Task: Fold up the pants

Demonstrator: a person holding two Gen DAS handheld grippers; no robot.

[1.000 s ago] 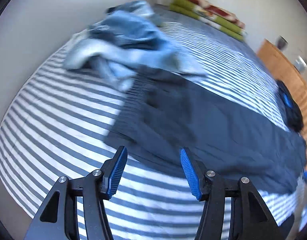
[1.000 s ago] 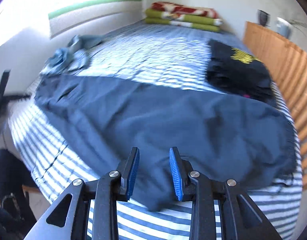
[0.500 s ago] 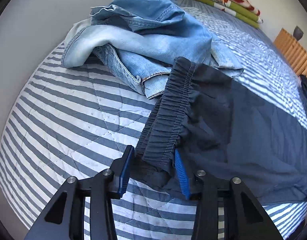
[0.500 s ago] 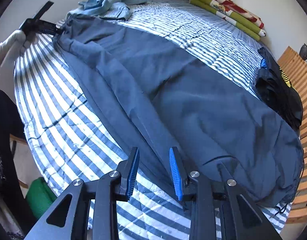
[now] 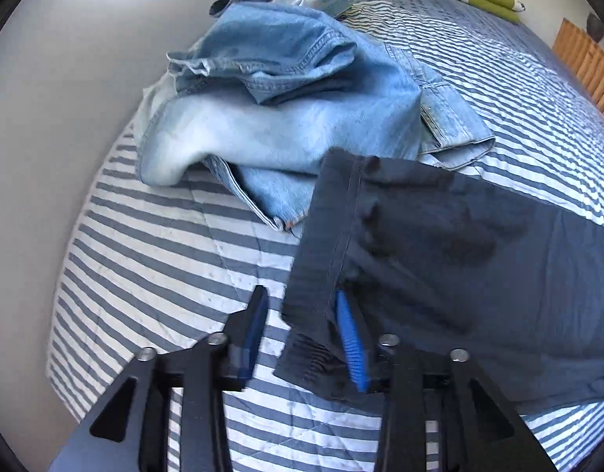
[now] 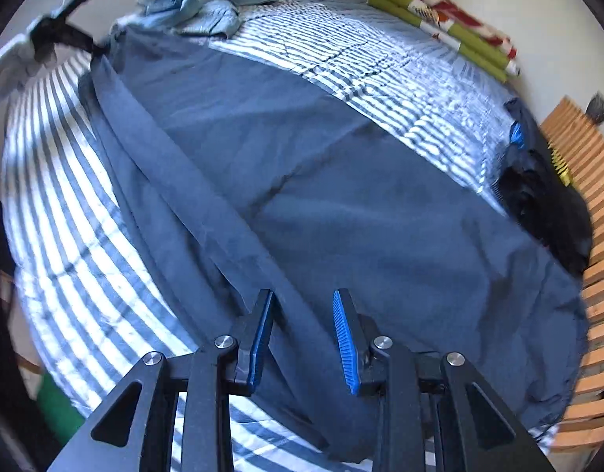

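Your left gripper [image 5: 303, 330] has just been opening; its ribbed blue pads straddle the gathered waistband of the dark blue pants [image 5: 459, 275], left pad clear of the cloth. Your right gripper [image 6: 302, 334] stands part open over the smooth trouser leg, gripping nothing. The pants lie flat across the striped quilt [image 5: 164, 255], beside crumpled jeans [image 5: 282, 110], closer than before.

Dark navy pants [image 6: 341, 204], spread lengthwise across striped bedspread [image 6: 380, 59], elastic waistband [image 5: 325, 259] lifted, fabric lightly creased
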